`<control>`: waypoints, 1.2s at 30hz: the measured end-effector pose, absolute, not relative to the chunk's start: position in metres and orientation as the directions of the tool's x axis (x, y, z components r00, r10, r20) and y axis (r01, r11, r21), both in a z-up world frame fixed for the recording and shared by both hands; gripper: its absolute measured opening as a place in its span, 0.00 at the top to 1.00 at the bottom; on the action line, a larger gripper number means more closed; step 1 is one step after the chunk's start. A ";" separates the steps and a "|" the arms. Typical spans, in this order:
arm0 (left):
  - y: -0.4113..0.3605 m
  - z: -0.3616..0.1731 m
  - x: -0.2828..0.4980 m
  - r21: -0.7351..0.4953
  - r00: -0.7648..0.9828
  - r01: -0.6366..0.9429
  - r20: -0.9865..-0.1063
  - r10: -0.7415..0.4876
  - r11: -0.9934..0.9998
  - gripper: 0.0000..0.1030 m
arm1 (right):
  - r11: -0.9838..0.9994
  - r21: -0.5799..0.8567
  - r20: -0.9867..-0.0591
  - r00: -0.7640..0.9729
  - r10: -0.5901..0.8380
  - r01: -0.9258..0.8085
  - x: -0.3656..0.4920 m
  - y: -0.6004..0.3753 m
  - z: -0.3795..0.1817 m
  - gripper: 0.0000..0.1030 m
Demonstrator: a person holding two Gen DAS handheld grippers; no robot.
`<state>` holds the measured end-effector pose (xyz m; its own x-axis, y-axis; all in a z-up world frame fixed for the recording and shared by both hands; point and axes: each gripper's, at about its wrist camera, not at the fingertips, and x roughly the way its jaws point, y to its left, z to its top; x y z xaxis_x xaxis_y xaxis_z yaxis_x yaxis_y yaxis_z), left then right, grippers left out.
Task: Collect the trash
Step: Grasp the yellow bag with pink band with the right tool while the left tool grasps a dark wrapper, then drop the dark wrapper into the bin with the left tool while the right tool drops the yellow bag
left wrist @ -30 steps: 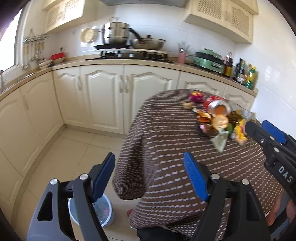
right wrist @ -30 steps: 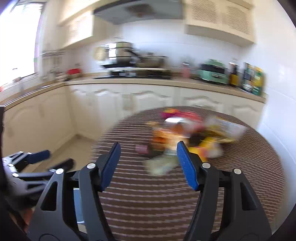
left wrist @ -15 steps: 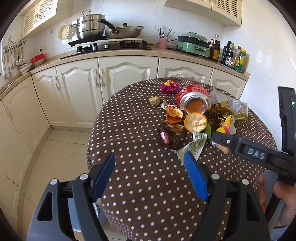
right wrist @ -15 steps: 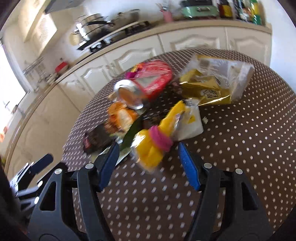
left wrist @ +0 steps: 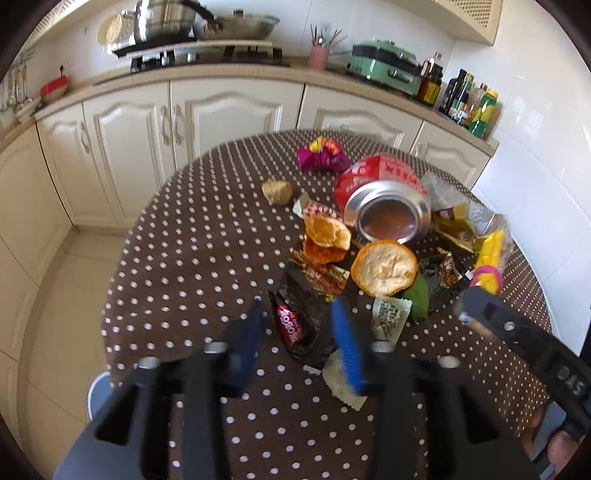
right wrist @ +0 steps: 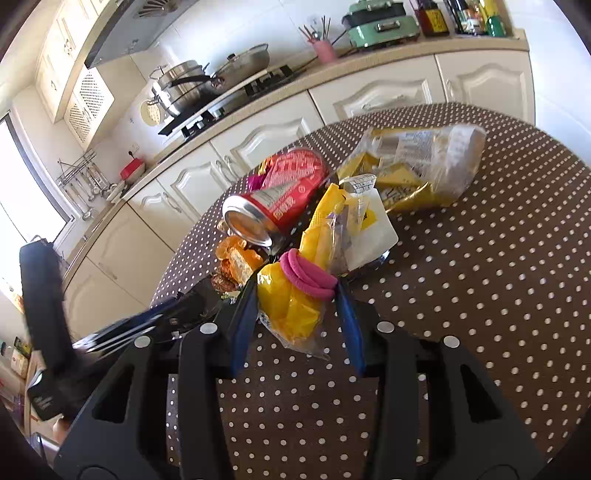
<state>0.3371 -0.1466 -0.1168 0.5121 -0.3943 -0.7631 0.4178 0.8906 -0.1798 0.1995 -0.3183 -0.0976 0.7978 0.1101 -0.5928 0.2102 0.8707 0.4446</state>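
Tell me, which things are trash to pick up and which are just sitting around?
Trash to collect: red can, orange peel, yellow bag, black wrapper, pink wrapper, clear snack bag.
Just sitting around: pots, green cooker, pink cup, bottles.

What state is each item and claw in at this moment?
Left claw: just been closing around the black wrapper, contact unclear.
Right claw: just been closing, pads pressing the yellow bag.
Red can: lying on its side.
Orange peel: pith side up.
Clear bag: crumpled, lying on the table.
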 end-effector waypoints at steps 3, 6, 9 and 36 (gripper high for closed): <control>-0.143 -0.119 0.338 -0.208 0.511 0.408 -0.755 -0.411 0.889 0.87 | 0.873 0.440 -0.589 0.801 0.103 0.211 0.197 -0.320 -0.097 0.60; -0.134 -0.116 0.331 -0.229 0.517 0.410 -0.739 -0.432 0.883 0.88 | 0.884 0.417 -0.574 0.815 0.078 0.209 0.192 -0.316 -0.089 0.60; -0.116 -0.110 0.317 -0.238 0.544 0.406 -0.713 -0.443 0.882 0.88 | 0.891 0.414 -0.557 0.826 0.086 0.187 0.187 -0.309 -0.081 0.60; 0.192 -0.226 0.290 -0.012 0.591 -0.111 -0.805 0.056 0.994 0.88 | 0.911 0.266 -0.740 0.539 0.402 -0.314 0.287 0.047 -0.184 0.60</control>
<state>0.2897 0.1921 -0.2256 0.5910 0.0562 -0.8047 -0.1106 0.9938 -0.0119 0.2869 0.0466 -0.1839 0.5391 0.4018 -0.7402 -0.3139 0.9114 0.2661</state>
